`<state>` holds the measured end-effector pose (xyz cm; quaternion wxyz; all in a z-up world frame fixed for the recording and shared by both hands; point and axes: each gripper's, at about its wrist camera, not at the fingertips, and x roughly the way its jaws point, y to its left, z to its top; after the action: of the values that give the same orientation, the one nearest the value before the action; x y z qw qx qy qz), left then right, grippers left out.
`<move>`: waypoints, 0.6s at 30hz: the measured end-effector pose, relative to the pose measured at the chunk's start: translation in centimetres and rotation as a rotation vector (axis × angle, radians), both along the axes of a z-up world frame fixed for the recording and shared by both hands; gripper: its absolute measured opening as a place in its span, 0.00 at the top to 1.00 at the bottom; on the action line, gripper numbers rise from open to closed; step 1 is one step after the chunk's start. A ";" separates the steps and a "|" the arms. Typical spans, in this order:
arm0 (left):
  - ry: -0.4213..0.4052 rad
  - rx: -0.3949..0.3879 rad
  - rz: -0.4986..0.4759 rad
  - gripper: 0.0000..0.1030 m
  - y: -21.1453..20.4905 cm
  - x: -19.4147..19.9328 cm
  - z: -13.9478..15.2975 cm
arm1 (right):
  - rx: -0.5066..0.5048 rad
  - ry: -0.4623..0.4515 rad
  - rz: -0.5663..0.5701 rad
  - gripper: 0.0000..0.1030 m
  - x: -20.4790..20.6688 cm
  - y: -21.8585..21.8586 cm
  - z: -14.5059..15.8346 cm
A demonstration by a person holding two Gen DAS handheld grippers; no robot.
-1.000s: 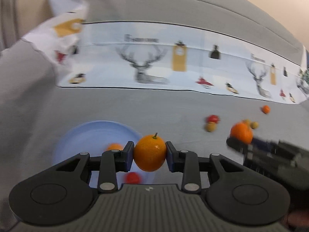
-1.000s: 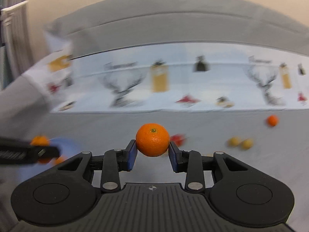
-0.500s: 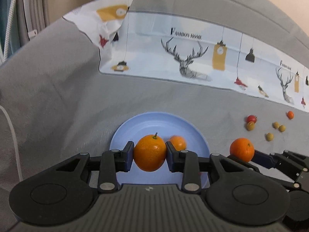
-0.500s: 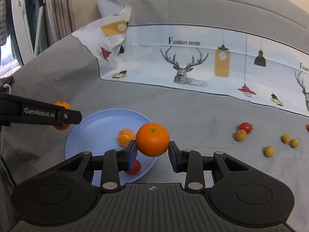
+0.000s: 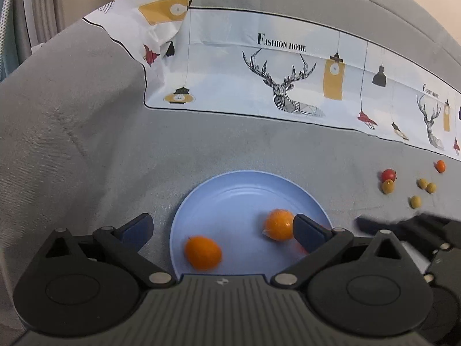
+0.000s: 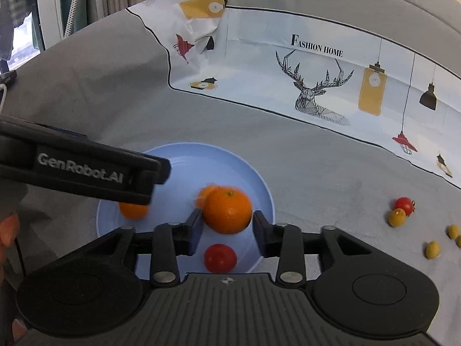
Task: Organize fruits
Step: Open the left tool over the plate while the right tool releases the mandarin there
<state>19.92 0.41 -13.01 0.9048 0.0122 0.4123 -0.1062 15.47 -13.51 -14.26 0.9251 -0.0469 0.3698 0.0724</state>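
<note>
Left gripper [image 6: 138, 181] across plate [image 6: 259, 184]

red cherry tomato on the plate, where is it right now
In the right wrist view the round red cherry tomato lies at the near edge of the light blue round plate, just below the big orange mandarin between the right gripper's opening jaws.

A: Both views are evenly lit and fairly bright, with soft light and only faint shadows on the grey cloth [image 5: 86, 144].

B: Any blur?

A: The orange [image 6: 227, 211] in the right wrist view is smeared at its edges. The other gripper [image 5: 409, 225], at the left wrist view's right edge, is blurred.

B: Distortion?

A: Strong fisheye bending; the printed sheet [image 5: 288, 80] curves, and the corners go dark.
</note>
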 end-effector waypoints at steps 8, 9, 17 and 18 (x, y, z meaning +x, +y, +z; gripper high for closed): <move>-0.049 0.005 0.056 0.00 1.2 -5.3 3.7 | -0.009 -0.068 -0.025 0.09 -6.7 -1.5 4.2; -0.066 0.000 0.057 0.00 1.3 -6.3 4.4 | -0.001 -0.076 -0.032 0.08 -7.9 -1.6 4.7; -0.210 -0.064 0.033 0.00 1.3 -13.0 10.0 | 0.006 -0.157 -0.081 0.04 -14.9 -1.8 8.2; -0.202 -0.070 0.029 0.00 1.2 -13.5 10.4 | 0.012 -0.167 -0.090 0.04 -15.5 -2.0 8.6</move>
<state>6.46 1.61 -2.64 0.9431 -0.0149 0.3150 -0.1058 -0.02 -15.48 -5.68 0.9552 -0.0306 0.2928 0.0288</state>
